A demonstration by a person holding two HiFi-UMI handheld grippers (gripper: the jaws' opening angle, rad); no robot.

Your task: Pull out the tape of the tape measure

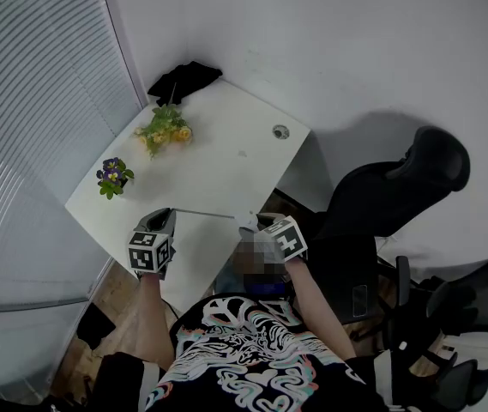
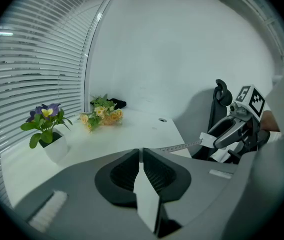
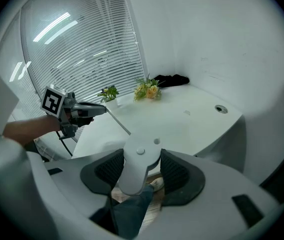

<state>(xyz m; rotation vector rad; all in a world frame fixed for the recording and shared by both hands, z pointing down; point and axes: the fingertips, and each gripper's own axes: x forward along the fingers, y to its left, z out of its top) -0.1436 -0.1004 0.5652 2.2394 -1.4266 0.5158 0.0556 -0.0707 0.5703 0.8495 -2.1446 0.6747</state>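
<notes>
My right gripper (image 3: 141, 156) clamps the white tape measure case (image 3: 137, 176) between wide-set jaws, anchoring it. My left gripper (image 2: 141, 153) pinches the tape's end tab (image 2: 146, 199), jaws nearly together. The tape (image 1: 209, 214) stretches straight between them, above the near end of the white desk (image 1: 226, 157), so I judge that spreading my hands would draw out more.

table (image 1: 218, 170) smooth, matt white — tape measure case (image 3: 138, 169) plain matt plastic, cloth (image 1: 183, 80) soft black.
</notes>
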